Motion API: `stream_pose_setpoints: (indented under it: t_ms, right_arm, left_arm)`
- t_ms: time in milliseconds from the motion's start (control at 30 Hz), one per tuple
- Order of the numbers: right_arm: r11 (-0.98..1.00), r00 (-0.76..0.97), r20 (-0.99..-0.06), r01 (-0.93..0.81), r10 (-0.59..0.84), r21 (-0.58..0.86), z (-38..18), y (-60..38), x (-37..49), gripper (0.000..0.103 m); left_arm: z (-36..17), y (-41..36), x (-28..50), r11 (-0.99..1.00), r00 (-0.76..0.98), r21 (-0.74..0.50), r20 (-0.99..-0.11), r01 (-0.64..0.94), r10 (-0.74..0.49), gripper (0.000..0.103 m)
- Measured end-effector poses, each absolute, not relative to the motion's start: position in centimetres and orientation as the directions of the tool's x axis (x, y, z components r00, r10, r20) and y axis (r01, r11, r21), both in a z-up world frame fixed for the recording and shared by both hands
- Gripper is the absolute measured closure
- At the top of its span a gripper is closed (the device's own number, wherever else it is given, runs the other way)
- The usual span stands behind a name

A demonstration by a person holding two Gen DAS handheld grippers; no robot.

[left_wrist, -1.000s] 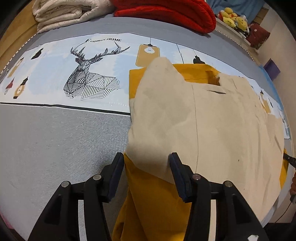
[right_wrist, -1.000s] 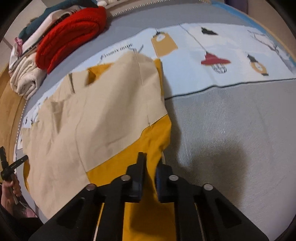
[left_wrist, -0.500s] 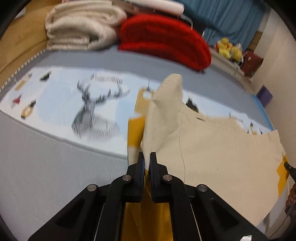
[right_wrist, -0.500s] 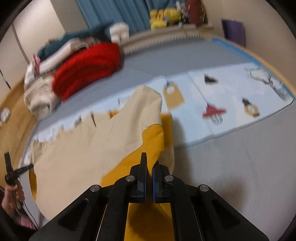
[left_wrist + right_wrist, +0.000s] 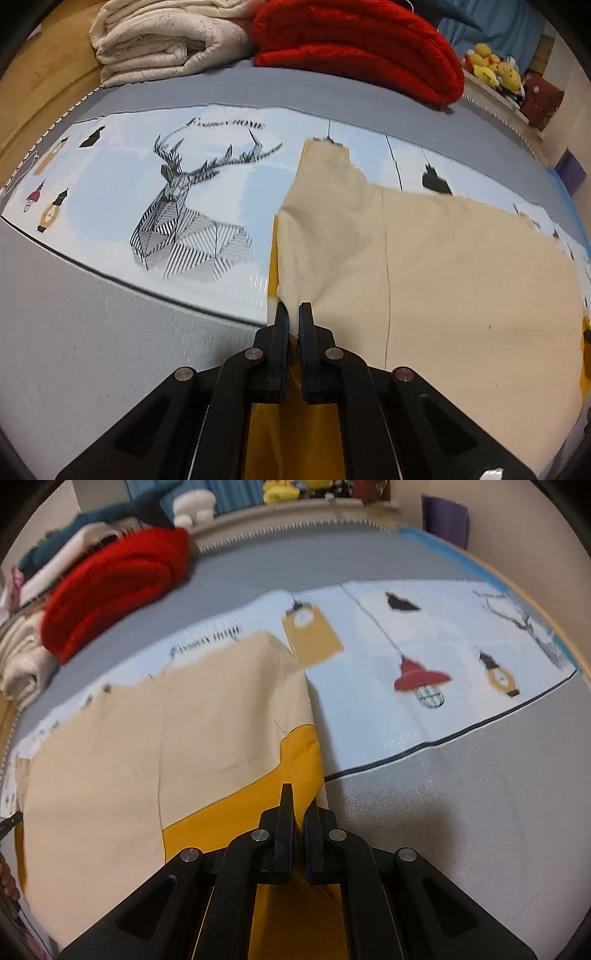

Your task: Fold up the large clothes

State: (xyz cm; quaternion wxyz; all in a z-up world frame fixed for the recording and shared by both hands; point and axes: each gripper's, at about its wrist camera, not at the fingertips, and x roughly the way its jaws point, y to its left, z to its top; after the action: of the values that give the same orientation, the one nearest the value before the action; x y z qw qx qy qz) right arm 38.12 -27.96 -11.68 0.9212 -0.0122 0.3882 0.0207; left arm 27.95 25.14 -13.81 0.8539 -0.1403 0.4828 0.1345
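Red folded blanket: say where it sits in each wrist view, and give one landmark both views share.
Left wrist view: the red folded blanket lies at top centre-right, on the far grey edge of the bed, right of the cream folded blanket.
Right wrist view: it lies at upper left, blurred.
Shared landmark: the printed yellow tag lamp, mostly hidden behind the beige garment in the left view.

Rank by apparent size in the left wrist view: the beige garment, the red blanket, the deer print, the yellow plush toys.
1. beige garment, though nearest the camera
2. red blanket
3. deer print, close to the blanket in apparent size, so unsure
4. yellow plush toys
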Motion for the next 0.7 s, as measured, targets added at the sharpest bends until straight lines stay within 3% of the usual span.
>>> stream_pose_setpoints:
  t_ms: [167,233,300,400,467,500,600,700]
  right_arm:
    - [0.999,0.795,-0.605,-0.033,0.034,0.012,-9.2,-27.4,37.8,0.1]
    - [1.0,0.779,-0.627,-0.021,0.008,-0.012,-9.7,-26.9,38.4,0.099]
    - [1.0,0.73,-0.683,0.009,-0.025,-0.028,-11.1,-26.9,39.4,0.099]
    - [0.999,0.683,-0.729,0.031,-0.044,-0.031,-12.3,-27.7,39.6,0.09]
    - [0.997,0.684,-0.725,0.052,-0.083,-0.066,-11.7,-28.0,39.0,0.073]
    - [0.993,0.696,-0.709,0.065,-0.113,-0.095,-11.2,-28.2,38.4,0.07]
    - [0.984,0.737,-0.655,0.079,-0.165,-0.159,-9.6,-28.8,36.5,0.068]
    - [0.996,0.77,-0.638,-0.041,-0.02,-0.081,-8.4,-29.3,34.2,0.068]
  left_arm:
    - [-12.3,25.6,28.3,0.919,0.564,-0.119,-0.816,-0.375,0.124,0.099]
    - [-12.9,25.8,28.8,0.919,0.541,-0.115,-0.833,-0.376,0.118,0.098]
    - [-14.2,26.0,29.4,0.915,0.467,-0.106,-0.879,-0.39,0.097,0.085]
    - [-14.2,26.5,28.8,0.903,0.424,-0.091,-0.899,-0.42,0.107,0.071]
    - [-12.6,26.3,28.1,0.907,0.44,-0.058,-0.886,-0.418,0.146,0.071]
    - [-11.4,25.9,27.5,0.917,0.466,-0.065,-0.874,-0.395,0.138,0.071]
    - [-9.7,24.6,26.7,0.949,0.506,-0.131,-0.862,-0.286,0.034,0.071]
    - [-10.4,21.5,26.1,0.966,0.44,-0.248,-0.878,-0.076,-0.191,0.07]
